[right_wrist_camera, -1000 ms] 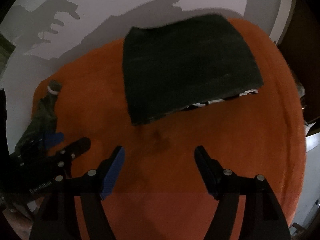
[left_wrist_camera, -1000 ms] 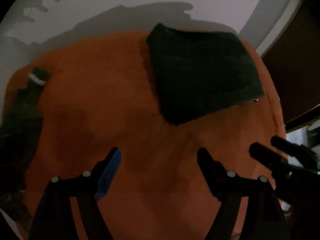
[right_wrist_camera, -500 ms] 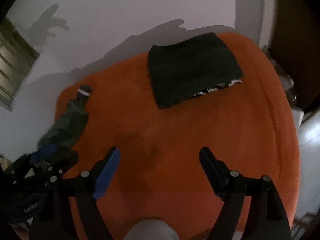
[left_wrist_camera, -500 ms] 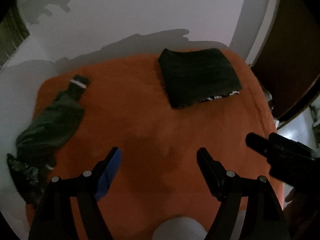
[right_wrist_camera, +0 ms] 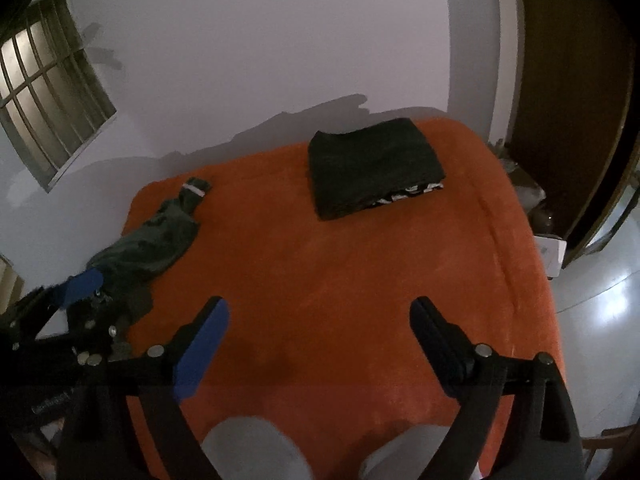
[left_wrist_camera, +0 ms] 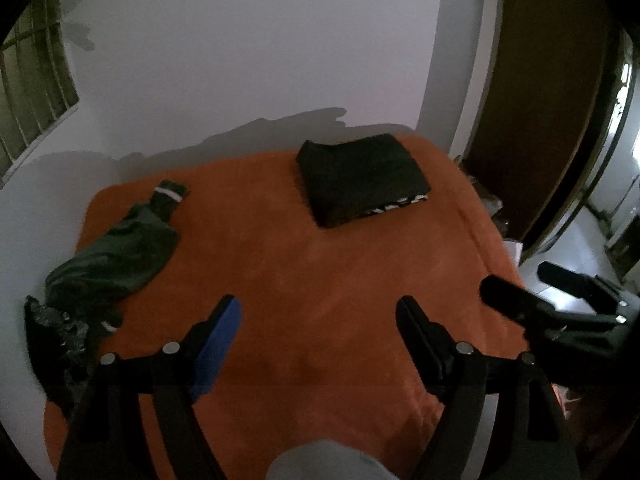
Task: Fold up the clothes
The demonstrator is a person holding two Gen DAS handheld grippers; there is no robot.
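A folded black garment (left_wrist_camera: 362, 180) (right_wrist_camera: 374, 166) lies flat at the far right of the orange bed cover (left_wrist_camera: 312, 272) (right_wrist_camera: 344, 264). A crumpled dark green jacket (left_wrist_camera: 108, 256) (right_wrist_camera: 150, 242) with a white-striped cuff sprawls along the left edge. My left gripper (left_wrist_camera: 318, 314) hovers open over the near middle of the bed, holding nothing. My right gripper (right_wrist_camera: 318, 314) is likewise open and empty, well short of the folded garment. In the left wrist view the right gripper's fingers (left_wrist_camera: 516, 300) show at the right edge; in the right wrist view the left gripper's blue pad (right_wrist_camera: 82, 286) shows at the left.
A white wall runs behind the bed, with a barred window (right_wrist_camera: 48, 96) at upper left. A dark wooden door (left_wrist_camera: 548, 92) stands at the right, beside a shiny floor (right_wrist_camera: 600, 300). Pale knees (right_wrist_camera: 256, 448) show at the bottom edge.
Both grippers have pulled back and up from close over the folded black garment, so the whole bed, the wall and the green jacket have come into view. Both stayed open.
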